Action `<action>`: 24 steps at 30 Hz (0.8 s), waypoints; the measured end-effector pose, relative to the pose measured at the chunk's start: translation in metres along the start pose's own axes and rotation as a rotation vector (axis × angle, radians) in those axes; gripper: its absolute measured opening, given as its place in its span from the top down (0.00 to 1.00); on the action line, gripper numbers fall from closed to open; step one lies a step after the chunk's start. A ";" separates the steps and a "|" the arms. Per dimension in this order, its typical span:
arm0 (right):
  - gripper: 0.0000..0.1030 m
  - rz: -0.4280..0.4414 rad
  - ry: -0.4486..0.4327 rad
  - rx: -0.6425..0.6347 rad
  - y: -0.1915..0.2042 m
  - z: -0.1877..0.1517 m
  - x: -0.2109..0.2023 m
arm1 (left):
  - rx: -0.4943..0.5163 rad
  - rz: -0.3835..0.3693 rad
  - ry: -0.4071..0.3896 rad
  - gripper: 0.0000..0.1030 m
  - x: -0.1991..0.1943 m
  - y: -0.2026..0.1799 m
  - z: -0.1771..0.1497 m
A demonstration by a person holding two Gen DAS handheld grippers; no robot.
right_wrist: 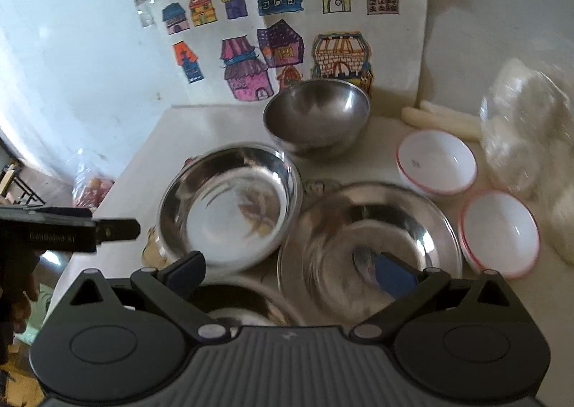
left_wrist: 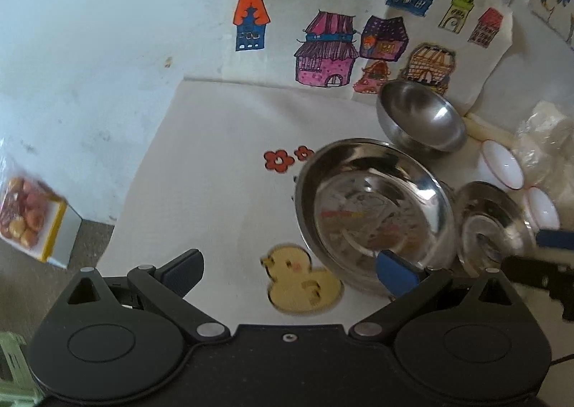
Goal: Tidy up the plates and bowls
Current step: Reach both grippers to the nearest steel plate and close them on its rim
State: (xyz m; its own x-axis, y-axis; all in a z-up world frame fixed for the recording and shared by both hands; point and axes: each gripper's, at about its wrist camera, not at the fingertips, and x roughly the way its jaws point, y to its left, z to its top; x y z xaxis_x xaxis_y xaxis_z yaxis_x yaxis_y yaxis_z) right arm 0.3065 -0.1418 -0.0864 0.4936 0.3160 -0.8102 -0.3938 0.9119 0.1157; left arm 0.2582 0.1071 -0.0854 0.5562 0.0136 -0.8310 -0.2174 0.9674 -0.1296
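On the white cloth lie two steel plates, one (left_wrist: 373, 213) (right_wrist: 229, 213) left of the other (left_wrist: 491, 224) (right_wrist: 369, 249). A deep steel bowl (left_wrist: 419, 116) (right_wrist: 317, 116) stands behind them. Two white bowls with red rims (right_wrist: 436, 161) (right_wrist: 500, 233) sit at the right. My left gripper (left_wrist: 288, 272) is open, its right finger over the left plate's near rim. My right gripper (right_wrist: 290, 272) is open too, with its right finger above the right plate. Another steel dish (right_wrist: 233, 303) shows partly beneath it, mostly hidden.
A paper sheet with coloured house drawings (left_wrist: 323, 30) (right_wrist: 287, 30) leans at the back. A clear plastic bag (right_wrist: 527, 127) and pale sticks (right_wrist: 441, 120) lie at the right. The table edge runs along the left, with a yellow box (left_wrist: 28, 216) below it. A duck picture (left_wrist: 301, 277) is on the cloth.
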 end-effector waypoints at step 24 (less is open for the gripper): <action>0.44 0.004 0.099 -0.058 0.009 0.064 0.097 | -0.131 -0.140 0.136 0.47 0.061 0.005 0.018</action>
State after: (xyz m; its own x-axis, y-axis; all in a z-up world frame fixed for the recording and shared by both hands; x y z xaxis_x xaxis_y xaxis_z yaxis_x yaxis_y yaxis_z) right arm 0.3999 -0.0860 -0.1273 0.4140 0.2891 -0.8631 -0.4408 0.8933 0.0878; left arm 0.3051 0.1171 -0.1268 0.4773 -0.1610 -0.8638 -0.2531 0.9162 -0.3106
